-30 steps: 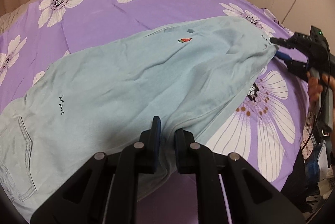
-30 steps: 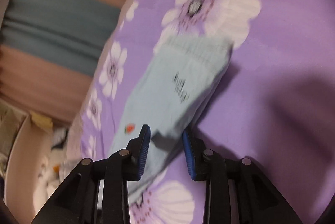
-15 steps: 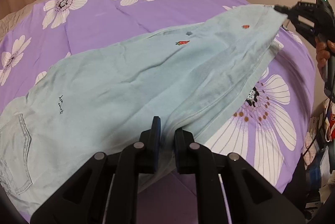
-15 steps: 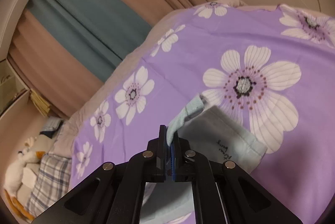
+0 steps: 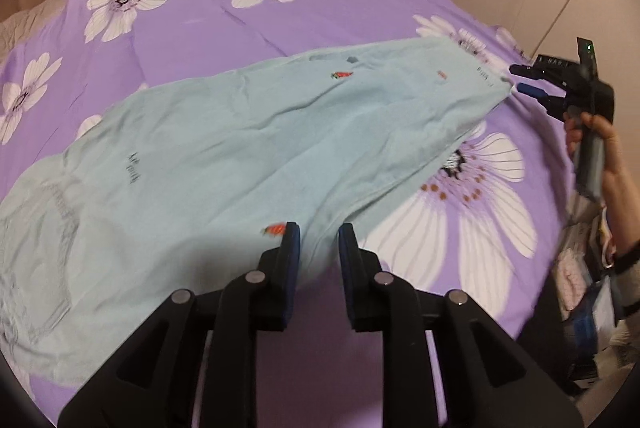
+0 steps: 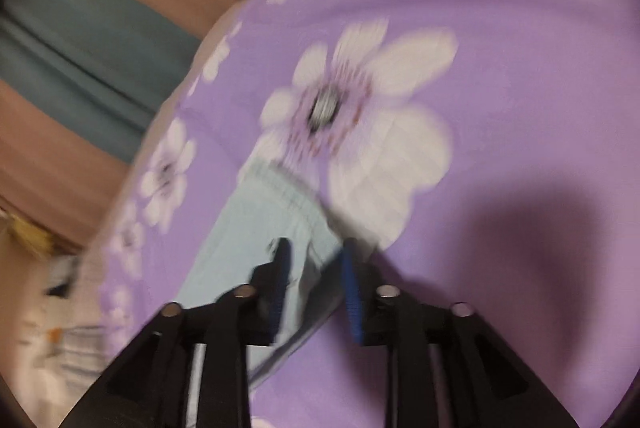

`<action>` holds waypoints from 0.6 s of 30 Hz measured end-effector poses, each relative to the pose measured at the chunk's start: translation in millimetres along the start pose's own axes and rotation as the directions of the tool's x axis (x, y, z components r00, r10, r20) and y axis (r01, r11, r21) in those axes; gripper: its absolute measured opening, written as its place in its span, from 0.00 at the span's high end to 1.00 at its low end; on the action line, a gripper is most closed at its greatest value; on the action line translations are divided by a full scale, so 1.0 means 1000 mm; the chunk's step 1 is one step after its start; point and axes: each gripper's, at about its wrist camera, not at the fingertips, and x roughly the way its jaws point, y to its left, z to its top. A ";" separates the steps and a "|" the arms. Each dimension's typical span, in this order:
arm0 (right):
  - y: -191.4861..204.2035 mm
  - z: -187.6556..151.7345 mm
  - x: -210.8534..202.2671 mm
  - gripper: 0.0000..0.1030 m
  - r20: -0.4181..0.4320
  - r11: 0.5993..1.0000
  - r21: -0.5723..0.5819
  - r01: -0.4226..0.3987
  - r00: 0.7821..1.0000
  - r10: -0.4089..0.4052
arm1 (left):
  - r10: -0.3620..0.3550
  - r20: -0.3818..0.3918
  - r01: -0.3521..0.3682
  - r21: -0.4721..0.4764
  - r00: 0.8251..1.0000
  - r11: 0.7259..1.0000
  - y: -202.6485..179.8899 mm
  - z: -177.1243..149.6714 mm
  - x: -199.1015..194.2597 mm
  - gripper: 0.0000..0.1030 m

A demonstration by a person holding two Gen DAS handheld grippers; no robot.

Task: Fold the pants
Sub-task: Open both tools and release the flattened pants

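Pale blue pants (image 5: pixel 224 163) lie flat on the bed (image 5: pixel 320 11), spread over its purple flowered cover; their long axis runs from the waistband and pocket end at the lower left of the left wrist view to the leg cuffs at the upper right. The left gripper (image 5: pixel 318 236) sits at the near long edge, roughly mid-length, its jaws spread with the cloth edge lying between and beneath them, not pinched; the right gripper (image 5: pixel 516 79) sits at the cuff end, its jaws parted, the cuff corner just at their tips and apparently loose. In the blurred right wrist view the pants (image 6: pixel 256 240) stretch directly away from the right gripper (image 6: pixel 314 256), cloth lying between the open jaws, waistband farthest off. The relation that matters: the garment's length points straight from the right hand toward the far waistband; the right hand is therefore the nearer to the cuffs and judged best placed to carry them lengthwise onto the waist, while the left stands at the likely fold line.
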 end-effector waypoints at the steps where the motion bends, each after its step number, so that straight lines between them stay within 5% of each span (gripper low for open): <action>1: 0.008 -0.001 -0.010 0.64 0.054 0.997 -0.045 0.058 0.997 -0.055 | 0.001 0.019 -0.001 -0.019 1.000 1.000 0.005 -0.002 -0.010 0.80; 3: 0.031 -0.007 -0.025 0.63 0.117 0.983 -0.151 0.101 0.990 -0.084 | 0.009 0.047 -0.006 -0.059 0.999 0.998 0.016 -0.001 -0.021 0.79; 6: 0.073 -0.031 -0.017 0.63 -0.020 0.944 -0.328 -0.045 0.999 0.041 | 0.082 0.074 -0.070 -0.152 0.994 0.986 0.041 0.003 -0.030 0.79; 11: 0.167 -0.106 0.020 0.64 -0.270 0.742 -0.625 -0.245 0.959 0.089 | 0.240 0.057 -0.214 -0.290 0.969 0.933 0.093 -0.008 -0.034 0.79; 13: 0.186 -0.126 0.035 0.64 -0.318 0.666 -0.693 -0.275 0.946 0.059 | 0.226 0.016 -0.207 -0.348 0.974 0.914 0.115 -0.022 -0.032 0.82; 16: 0.196 -0.155 0.068 0.64 -0.397 0.544 -0.794 -0.271 0.909 -0.126 | 0.184 0.004 -0.169 -0.384 0.983 0.908 0.130 -0.042 -0.035 0.93; 18: 0.200 -0.159 0.071 0.64 -0.389 0.479 -0.835 -0.272 0.907 -0.163 | 0.162 0.017 -0.143 -0.383 0.987 0.913 0.131 -0.048 -0.039 0.93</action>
